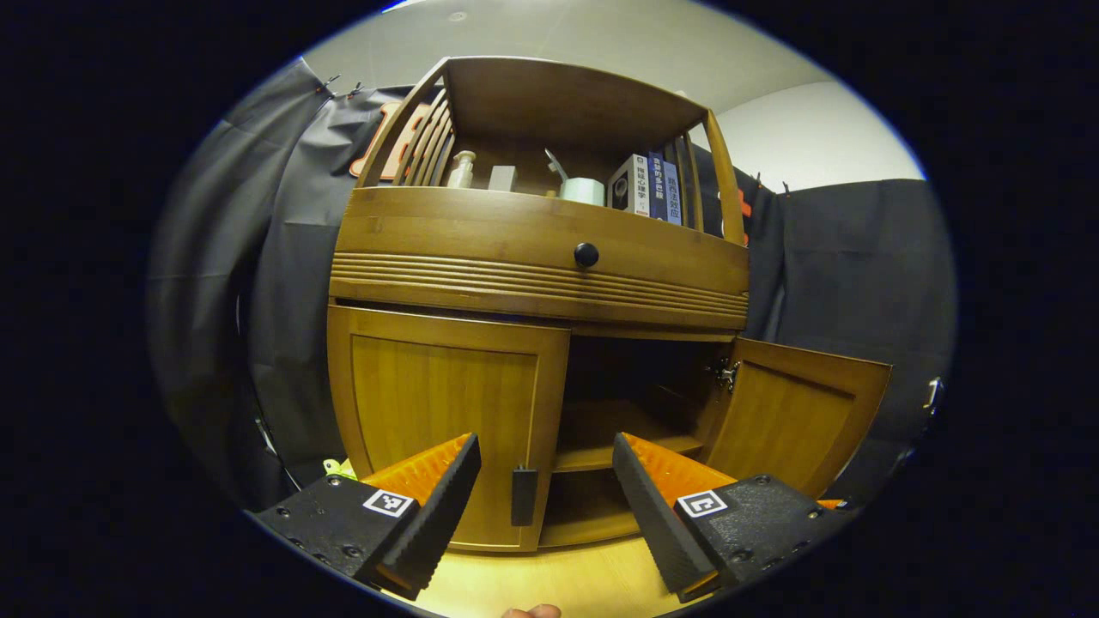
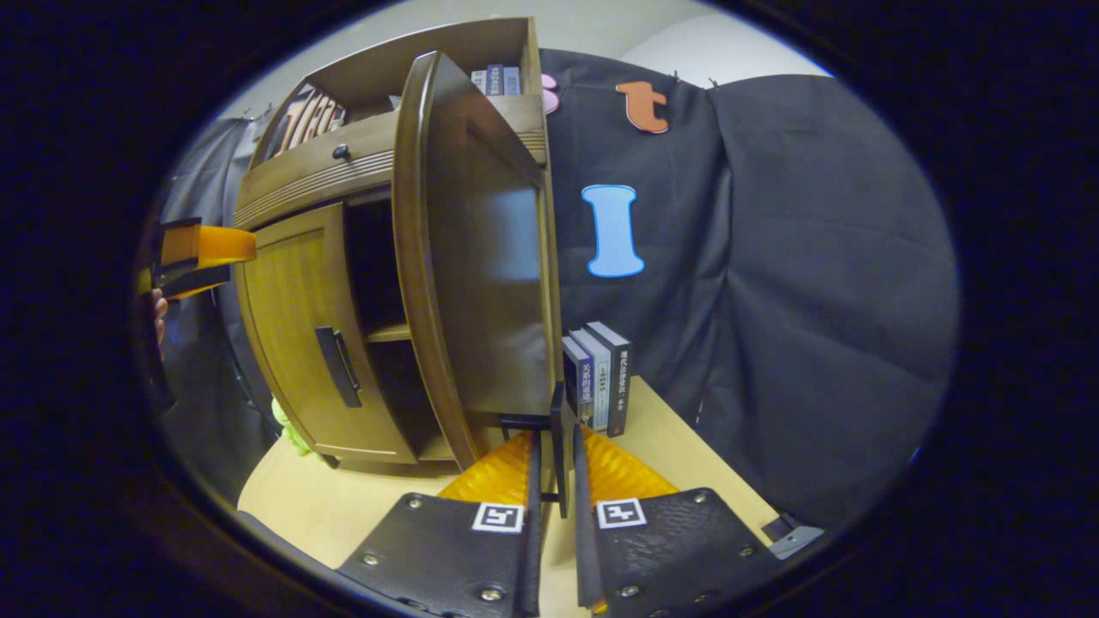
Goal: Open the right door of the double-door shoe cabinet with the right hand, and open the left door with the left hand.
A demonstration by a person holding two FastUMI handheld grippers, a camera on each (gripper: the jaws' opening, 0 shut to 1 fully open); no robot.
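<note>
While the right door (image 2: pixel 481 257) already swings wide at centre frame, the right gripper (image 2: pixel 554 463) has its jaws clamped on that door's handle; the left door (image 1: pixel 442 412), lower left, is shut, the left gripper (image 1: pixel 545 489) gaping before its handle (image 1: pixel 523 495)

right door (image 1: pixel 794 416) open (wide), left door (image 1: pixel 442 412) shut

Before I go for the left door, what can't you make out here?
- Left gripper view: cabinet interior in shadow; contents unreadable.
- Left gripper view: left door handle, top partly behind left gripper.
- Right gripper view: right door handle mostly covered by right gripper.
</note>
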